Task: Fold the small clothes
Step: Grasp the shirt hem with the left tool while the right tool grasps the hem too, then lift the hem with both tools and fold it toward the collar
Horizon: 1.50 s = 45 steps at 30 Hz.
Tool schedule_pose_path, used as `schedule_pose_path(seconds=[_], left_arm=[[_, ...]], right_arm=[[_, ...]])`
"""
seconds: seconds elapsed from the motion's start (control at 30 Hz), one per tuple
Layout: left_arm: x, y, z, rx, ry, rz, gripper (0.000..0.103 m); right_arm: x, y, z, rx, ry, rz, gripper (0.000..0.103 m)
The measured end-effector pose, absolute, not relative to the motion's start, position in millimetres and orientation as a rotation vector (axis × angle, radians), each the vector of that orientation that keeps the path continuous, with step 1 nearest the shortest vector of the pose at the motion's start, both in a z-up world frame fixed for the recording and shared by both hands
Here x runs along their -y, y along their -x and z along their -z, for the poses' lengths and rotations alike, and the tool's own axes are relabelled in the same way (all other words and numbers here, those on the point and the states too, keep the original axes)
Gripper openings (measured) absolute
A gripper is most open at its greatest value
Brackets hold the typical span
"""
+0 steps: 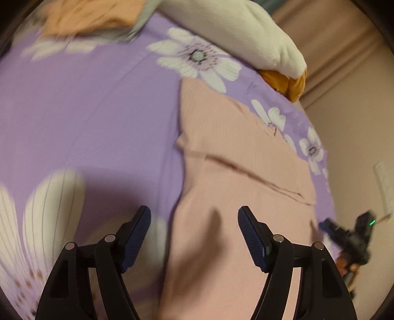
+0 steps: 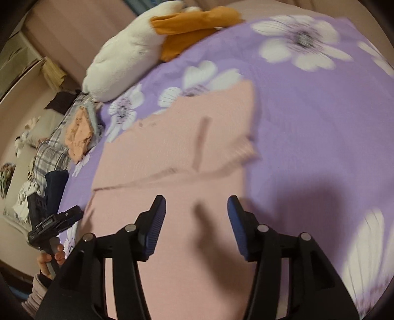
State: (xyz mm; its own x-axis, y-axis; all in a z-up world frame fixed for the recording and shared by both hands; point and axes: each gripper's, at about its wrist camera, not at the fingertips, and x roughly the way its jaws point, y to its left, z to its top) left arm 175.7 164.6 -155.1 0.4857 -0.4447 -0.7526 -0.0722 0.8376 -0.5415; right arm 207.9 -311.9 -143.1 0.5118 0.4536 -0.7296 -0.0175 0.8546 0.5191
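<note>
A pink ribbed garment (image 1: 234, 172) lies flat on the purple flowered bedsheet (image 1: 86, 110), with a fold line across its middle. My left gripper (image 1: 194, 216) is open and empty, hovering over the garment's left edge. My right gripper (image 2: 197, 204) is open and empty above the near part of the same garment (image 2: 184, 152). The right gripper also shows in the left wrist view (image 1: 344, 229) at the garment's right edge. The left gripper shows in the right wrist view (image 2: 64, 216) by the garment's left edge.
A white plush toy (image 1: 246, 32) with orange parts (image 1: 288, 83) lies at the far side of the bed. An orange garment (image 1: 91, 17) lies at the far left. A pile of plaid and other clothes (image 2: 54, 147) sits left. A beige wall (image 1: 349, 73) stands behind the bed.
</note>
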Motion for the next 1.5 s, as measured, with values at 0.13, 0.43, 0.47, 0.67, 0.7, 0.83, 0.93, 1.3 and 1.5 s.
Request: schedule_pose_path(seconds=[0.13, 0.43, 0.47, 0.67, 0.7, 0.83, 0.93, 1.3, 1.5], left_arm=[[-170, -148, 159, -1.041, 0.656, 0.342, 0.072], [-160, -95, 164, -1.072, 0.762, 0.483, 0.072], [-159, -90, 164, -1.076, 0.760, 0.489, 0.072], [-147, -55, 162, -1.106, 0.748, 0.537, 0.072], [-146, -52, 162, -1.107, 0.745, 0.537, 0.072], [-141, -40, 161, -1.111, 0.751, 0.539, 0.072], [-140, -40, 163, -1.107, 0.753, 0.531, 0.071], [-154, -52, 181, -1.137, 0.783, 0.417, 0.015], [-163, -44, 180, -1.117, 0.832, 0.387, 0.001]], right_arm=[[340, -171, 164, -1.048, -0.607, -0.263, 0.053], [339, -110, 186, -1.099, -0.812, -0.456, 0.051], [336, -105, 186, -1.105, -0.816, -0.471, 0.051], [322, -69, 183, -1.144, -0.804, -0.525, 0.051], [319, -64, 183, -1.150, -0.803, -0.534, 0.051], [312, -46, 183, -1.171, -0.794, -0.561, 0.051], [308, -38, 182, -1.181, -0.779, -0.569, 0.051], [295, -47, 188, -1.147, -0.748, -0.525, 0.028], [293, -48, 185, -1.134, -0.694, -0.505, 0.008]])
